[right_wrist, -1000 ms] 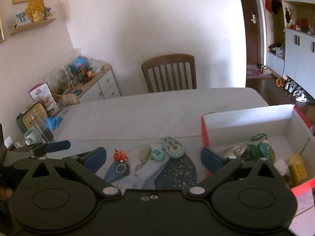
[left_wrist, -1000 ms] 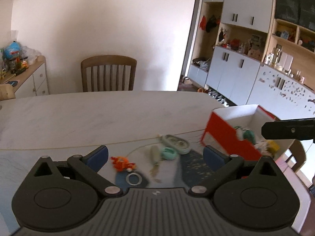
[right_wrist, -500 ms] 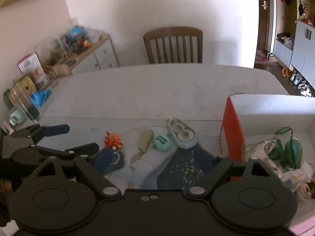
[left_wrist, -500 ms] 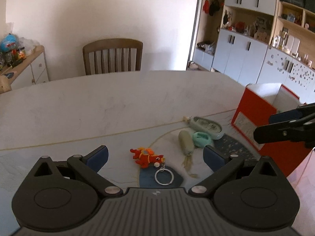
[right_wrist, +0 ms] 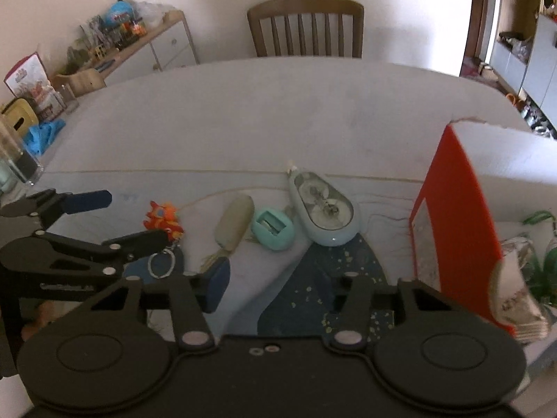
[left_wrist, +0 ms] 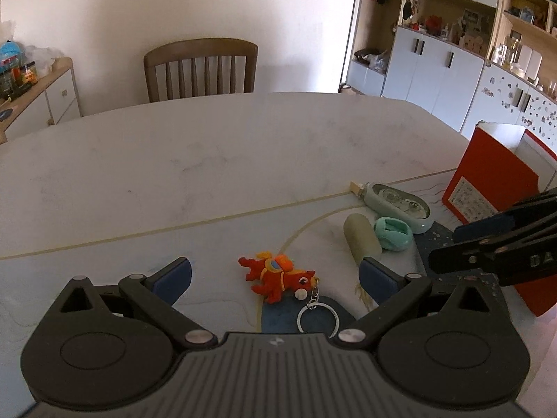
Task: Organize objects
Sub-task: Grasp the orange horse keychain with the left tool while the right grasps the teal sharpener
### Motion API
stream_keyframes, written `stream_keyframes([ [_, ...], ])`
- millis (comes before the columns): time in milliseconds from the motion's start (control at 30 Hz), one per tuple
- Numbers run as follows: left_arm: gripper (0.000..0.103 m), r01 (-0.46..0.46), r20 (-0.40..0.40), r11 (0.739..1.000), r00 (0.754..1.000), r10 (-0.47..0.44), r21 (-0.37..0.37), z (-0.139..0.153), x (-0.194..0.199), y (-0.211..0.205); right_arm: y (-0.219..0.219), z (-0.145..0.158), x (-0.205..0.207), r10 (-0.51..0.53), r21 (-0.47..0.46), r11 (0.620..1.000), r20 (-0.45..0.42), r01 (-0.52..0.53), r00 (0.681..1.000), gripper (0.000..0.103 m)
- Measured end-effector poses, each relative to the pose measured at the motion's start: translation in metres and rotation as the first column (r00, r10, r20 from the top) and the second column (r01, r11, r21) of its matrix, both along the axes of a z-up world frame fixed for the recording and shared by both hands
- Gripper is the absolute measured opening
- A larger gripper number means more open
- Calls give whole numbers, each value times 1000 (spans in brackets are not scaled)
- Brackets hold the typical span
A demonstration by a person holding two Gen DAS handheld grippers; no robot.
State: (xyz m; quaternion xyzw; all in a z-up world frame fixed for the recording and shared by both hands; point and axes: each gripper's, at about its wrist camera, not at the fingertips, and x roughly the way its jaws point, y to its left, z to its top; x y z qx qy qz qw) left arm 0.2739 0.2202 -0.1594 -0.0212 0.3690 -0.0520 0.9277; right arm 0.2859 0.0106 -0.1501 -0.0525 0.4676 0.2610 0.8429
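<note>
A red-orange toy keychain (left_wrist: 278, 275) with a metal ring (left_wrist: 317, 318) lies on the patterned mat. My left gripper (left_wrist: 275, 275) is open and hangs just above it, a finger on each side. To its right lie a beige tasselled cylinder (left_wrist: 360, 240), a small teal piece (left_wrist: 393, 233) and a pale green tape dispenser (left_wrist: 397, 205). My right gripper (right_wrist: 273, 287) hovers over the mat near the teal piece (right_wrist: 273, 228). Its jaws are closing with nothing between them. The red-and-white box (right_wrist: 452, 216) stands to the right.
The box holds green items (right_wrist: 543, 264) and a crumpled packet (right_wrist: 515, 296). A wooden chair (left_wrist: 200, 69) stands at the table's far side. A clear glass (right_wrist: 14, 160) sits at the left table edge. A cluttered sideboard (right_wrist: 139, 45) lines the wall, and cabinets (left_wrist: 435, 66) stand at the right.
Both grippers have come down and forward toward the items on the mat. The keychain now lies between the left fingers. The right jaws have narrowed from wide open.
</note>
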Motion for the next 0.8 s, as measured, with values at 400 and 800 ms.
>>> stream_keyframes([
  [400, 103, 1, -26, 1000, 1000, 0, 13, -14, 12, -4, 14, -14, 18, 4, -17, 1000, 6, -4, 1000, 47],
  [800, 80, 20, -38, 999, 999, -19, 34, -24, 13, -14, 26, -21, 25, 41, -39, 998, 18, -41, 999, 40],
])
